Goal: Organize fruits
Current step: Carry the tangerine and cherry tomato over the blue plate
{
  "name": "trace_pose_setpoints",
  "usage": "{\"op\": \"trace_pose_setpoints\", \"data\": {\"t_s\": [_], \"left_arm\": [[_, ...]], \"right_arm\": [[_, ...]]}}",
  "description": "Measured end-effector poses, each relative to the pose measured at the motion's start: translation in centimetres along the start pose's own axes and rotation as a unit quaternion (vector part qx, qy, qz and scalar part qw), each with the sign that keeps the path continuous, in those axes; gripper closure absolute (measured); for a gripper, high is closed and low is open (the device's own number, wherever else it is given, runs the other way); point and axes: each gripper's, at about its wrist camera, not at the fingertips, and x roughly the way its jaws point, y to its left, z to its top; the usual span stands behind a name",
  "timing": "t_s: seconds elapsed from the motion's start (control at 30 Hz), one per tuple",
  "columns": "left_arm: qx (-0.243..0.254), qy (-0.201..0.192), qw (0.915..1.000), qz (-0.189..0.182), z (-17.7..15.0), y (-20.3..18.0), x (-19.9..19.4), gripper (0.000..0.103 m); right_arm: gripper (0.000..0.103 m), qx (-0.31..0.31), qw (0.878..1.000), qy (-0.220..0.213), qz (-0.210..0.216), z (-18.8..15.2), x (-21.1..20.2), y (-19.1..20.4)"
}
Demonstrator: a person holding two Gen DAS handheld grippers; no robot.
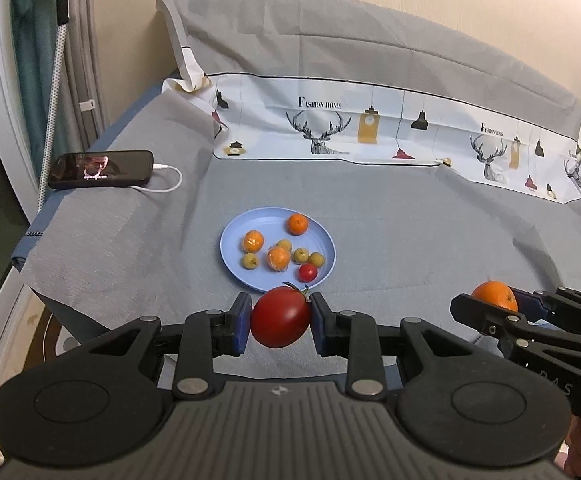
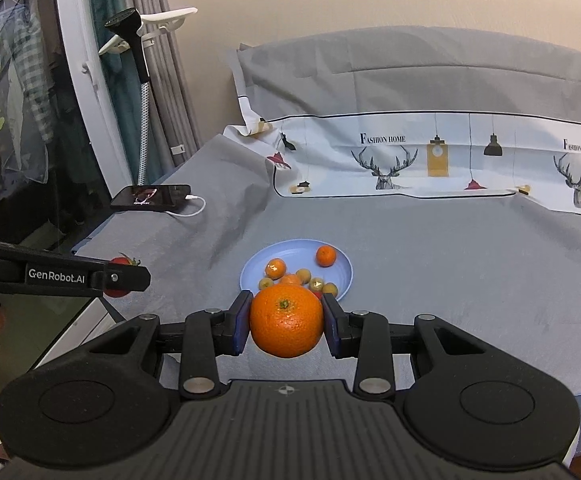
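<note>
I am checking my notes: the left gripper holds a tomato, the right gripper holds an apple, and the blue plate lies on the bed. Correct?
One error: the right gripper holds an orange, not an apple, as the right wrist view shows. The left gripper holds the tomato; the blue plate lies on the bed.

- A bed (image 1: pixel 410 224), under a grey sheet, carries everything.
- A blue plate (image 1: pixel 237 236) lies on the sheet at centre.
- A phone (image 1: pixel 100 169) lies at 10 o'clock from the plate, near the bed's edge, with a white cable (image 1: pixel 168 187) plugged in.
- A printed cloth (image 1: pixel 370 128) lies across the bed from 12 to 2 o'clock.
</note>
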Motion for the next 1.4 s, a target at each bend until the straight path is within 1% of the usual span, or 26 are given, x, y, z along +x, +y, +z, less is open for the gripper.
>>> {"op": "trace_pose_setpoints", "data": {"t_s": [0.3, 0.43, 0.53, 0.63, 0.8, 0.97, 1.03, 1.1, 1.23, 1.3, 1.4], "left_arm": [[-0.002, 0.007, 1.0000, -0.001, 0.2, 0.2, 0.7, 0.069], [-0.018, 0.014, 0.9997, -0.001, 0.4, 1.0, 0.9, 0.069], [-0.036, 0.008, 0.9992, 0.014, 0.5, 2.1, 0.6, 0.069], [-0.054, 0.001, 0.9982, 0.028, 0.3, 3.7, 0.0, 0.069], [-0.081, 0.001, 0.9959, 0.039, 0.4, 6.0, -0.1, 0.069], [-0.088, 0.004, 0.9954, 0.039, 0.8, 7.0, -0.1, 0.069], [-0.088, -0.006, 0.9950, 0.045, 1.0, 7.5, -0.8, 0.069], [-0.090, -0.020, 0.9937, 0.064, 1.1, 8.3, -1.7, 0.069], [-0.109, -0.033, 0.9895, 0.089, 1.2, 10.5, -3.1, 0.069], [-0.121, -0.038, 0.9874, 0.095, 1.2, 11.6, -3.5, 0.069], [-0.137, -0.037, 0.9858, 0.090, 1.1, 12.7, -3.5, 0.069]], "right_arm": [[0.065, 0.003, 1.000, 0.004, -0.005, -0.2, 0.1, -0.2], [0.065, -0.001, 1.000, 0.012, 0.000, 0.3, 0.9, -0.1], [0.065, -0.006, 1.000, 0.022, 0.003, 1.2, 1.7, 0.1], [0.065, -0.011, 0.999, 0.042, 0.017, 2.1, 2.6, 0.6], [0.065, -0.025, 0.997, 0.062, 0.035, 3.2, 3.9, 2.1], [0.065, -0.035, 0.996, 0.070, 0.038, 4.0, 4.6, 3.2], [0.065, -0.038, 0.995, 0.079, 0.042, 4.4, 5.1, 3.8], [0.065, -0.044, 0.994, 0.089, 0.050, 5.2, 5.9, 4.4], [0.065, -0.056, 0.990, 0.108, 0.071, 7.0, 7.5, 6.1], [0.065, -0.064, 0.989, 0.109, 0.077, 7.7, 8.1, 7.1], [0.065, -0.077, 0.988, 0.104, 0.083, 8.2, 8.3, 8.4]]}}
